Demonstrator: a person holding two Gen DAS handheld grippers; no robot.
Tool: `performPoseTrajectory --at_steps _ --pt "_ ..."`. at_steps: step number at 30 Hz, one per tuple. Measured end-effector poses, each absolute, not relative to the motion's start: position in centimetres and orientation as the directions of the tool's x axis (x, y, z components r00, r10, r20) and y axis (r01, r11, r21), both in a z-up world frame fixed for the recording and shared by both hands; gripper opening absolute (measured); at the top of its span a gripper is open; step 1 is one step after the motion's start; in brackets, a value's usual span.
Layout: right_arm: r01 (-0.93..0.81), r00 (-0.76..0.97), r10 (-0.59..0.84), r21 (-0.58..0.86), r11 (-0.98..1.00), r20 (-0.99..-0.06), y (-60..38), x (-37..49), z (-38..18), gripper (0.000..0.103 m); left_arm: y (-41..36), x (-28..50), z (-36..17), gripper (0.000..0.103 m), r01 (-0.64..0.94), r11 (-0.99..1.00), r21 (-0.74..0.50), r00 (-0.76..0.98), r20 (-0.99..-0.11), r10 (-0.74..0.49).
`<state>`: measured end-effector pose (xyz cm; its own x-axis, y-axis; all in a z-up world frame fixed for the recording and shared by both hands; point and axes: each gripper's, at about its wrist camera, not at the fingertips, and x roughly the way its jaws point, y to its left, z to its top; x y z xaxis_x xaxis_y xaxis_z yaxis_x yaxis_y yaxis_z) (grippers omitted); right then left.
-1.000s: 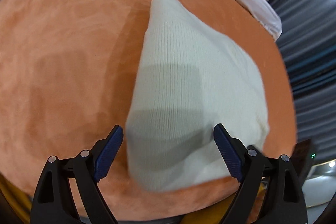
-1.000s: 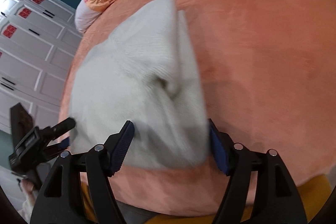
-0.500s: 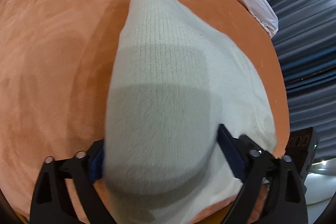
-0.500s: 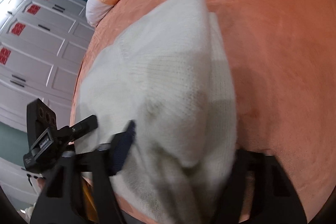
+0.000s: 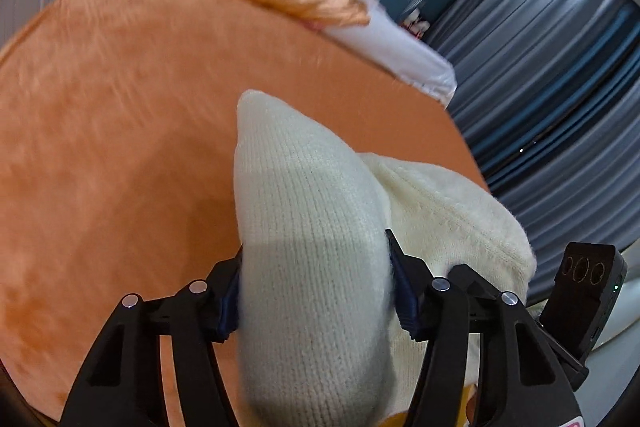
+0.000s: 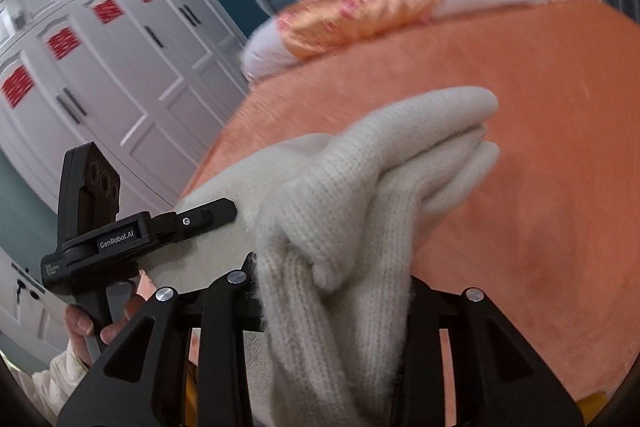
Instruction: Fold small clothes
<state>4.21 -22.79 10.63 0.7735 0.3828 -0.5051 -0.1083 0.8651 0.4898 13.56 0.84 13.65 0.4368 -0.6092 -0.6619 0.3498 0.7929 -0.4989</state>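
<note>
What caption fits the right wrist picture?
Right gripper clamps a bunched cream knit garment above the orange bedspread.

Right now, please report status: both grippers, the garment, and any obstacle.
Left gripper and right gripper have just closed, both clamped on cream knit garment. Garment bunched, lifted above orange bedspread. No obstacle visible.

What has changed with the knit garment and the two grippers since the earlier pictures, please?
Both grippers have just been closing: the left gripper and right gripper now pinch the cream knit garment, which lay flat between open jaws, and have lifted its near edge. The orange blanket is unchanged.
</note>
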Motion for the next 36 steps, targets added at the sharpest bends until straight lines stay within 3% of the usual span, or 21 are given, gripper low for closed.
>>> performPoseTrajectory --at_steps 3,4,5,7,9,13,18,23,27,29,31,36 --pt "-0.156 0.786 0.419 0.511 0.846 -0.454 -20.4 4.9 10.5 0.033 3.6 12.8 15.0 0.058 0.367 0.806 -0.463 0.497 -0.635 -0.591" --pt "-0.144 0.783 0.415 0.514 0.846 -0.464 -19.8 5.4 9.6 0.039 4.9 12.9 14.3 0.061 0.354 0.827 -0.436 0.52 -0.643 -0.562" --pt "-0.12 0.772 0.403 0.509 0.852 -0.492 -19.3 6.0 8.1 0.043 5.3 13.4 13.2 0.063 0.338 0.844 -0.416 0.528 -0.659 -0.536" --pt "0.02 0.695 0.323 0.466 0.885 -0.642 -18.2 8.0 2.6 0.049 6.3 14.7 8.7 0.064 0.285 0.898 -0.335 0.498 -0.749 -0.437" --pt "0.148 0.63 0.215 0.387 0.91 -0.747 -17.8 7.9 -0.5 0.038 7.7 15.1 3.5 0.046 0.18 0.944 -0.275 0.415 -0.849 -0.326" --pt "0.151 0.679 0.169 0.361 0.92 -0.715 -16.9 3.7 0.8 0.038 9.5 11.6 3.5 0.041 0.157 0.94 -0.303 0.461 -0.819 -0.341" --pt "0.103 0.686 0.138 0.282 0.954 -0.715 -14.5 3.8 2.5 0.032 7.9 10.3 4.1 0.042 0.159 0.961 -0.226 0.492 -0.826 -0.275" --pt "0.138 0.568 0.038 0.141 0.98 -0.822 -13.9 5.1 -1.8 0.032 6.6 9.4 2.1 0.05 0.153 0.984 -0.092 0.502 -0.85 -0.158" --pt "0.176 0.615 0.02 0.161 0.971 -0.789 -14.2 2.7 -0.9 0.033 6.2 7.4 2.2 0.052 0.135 0.99 -0.03 0.549 -0.83 -0.1" --pt "0.18 0.634 0.003 0.151 0.972 -0.774 -13.8 1.6 -0.3 0.044 5.5 6.2 2.6 0.059 0.145 0.989 0.012 0.576 -0.814 -0.074" --pt "0.177 0.675 -0.025 0.13 0.976 -0.737 -13.1 0.1 0.1 0.061 5.0 5.2 2.7 0.076 0.132 0.991 0.037 0.605 -0.795 -0.051" --pt "0.203 0.703 -0.097 0.068 0.977 -0.705 -11.9 -2.4 -0.7 0.073 3.9 3.6 1.5 0.08 0.119 0.99 0.074 0.613 -0.79 -0.015"
